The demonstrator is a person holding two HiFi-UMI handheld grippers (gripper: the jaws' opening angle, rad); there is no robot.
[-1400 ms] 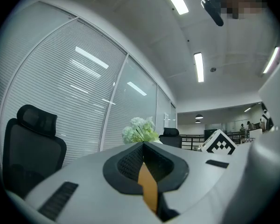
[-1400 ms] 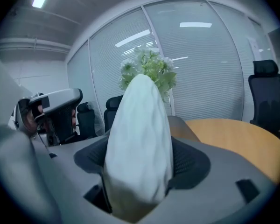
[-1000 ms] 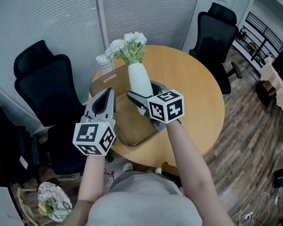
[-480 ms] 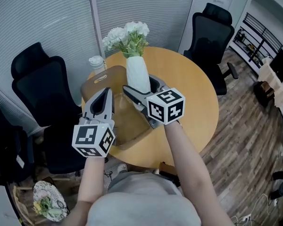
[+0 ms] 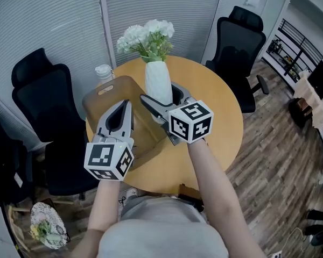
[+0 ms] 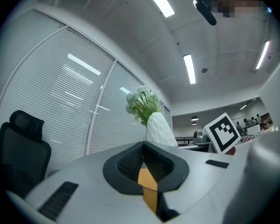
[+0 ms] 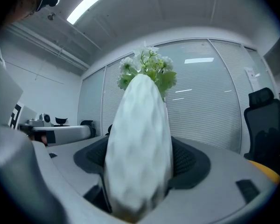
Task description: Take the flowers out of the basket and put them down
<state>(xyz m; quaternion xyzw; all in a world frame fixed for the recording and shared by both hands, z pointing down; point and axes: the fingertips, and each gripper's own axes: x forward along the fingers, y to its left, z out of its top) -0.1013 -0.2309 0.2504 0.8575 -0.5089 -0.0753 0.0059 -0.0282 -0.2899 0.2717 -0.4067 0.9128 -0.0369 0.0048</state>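
**Item 1: flowers [image 5: 147, 36] in white vase [image 5: 159, 85].** A white and green bunch standing upright in a dimpled, egg-shaped vase. It is held in the air above the far right part of the basket [image 5: 105, 90], on the side toward the bare wooden surface [image 5: 215, 122]. The vase's base is hidden behind the gripper, so I cannot tell whether it has fully cleared the basket wall. Holding it by the belly rather than by the stems probably keeps the bunch level and uncrushed for setting down.

**Item 2: right gripper [image 5: 162, 94].** The jaws stand wide, one pad on each flank of the vase, pinching it low on the body. In the right gripper view the vase fills the gap between the jaws. The forearm reaches forward from the body with the wrist about level, and the marker cube faces the head camera.

**Item 3: left gripper [image 5: 125, 104].** The jaws are pressed together with nothing between them. It hangs over the near left part of the basket, just beside the right gripper but apart from it. The arm is extended parallel to the other and seems to be parked out of the way, not helping.

**Item 4: basket.** A brown, tray-like basket with a slot handle at its far end. It rests on the round surface, and its visible part appears empty.

**Status (judged).** The lift-out is largely done. What remains is to place the vase on the bare surface to the right.
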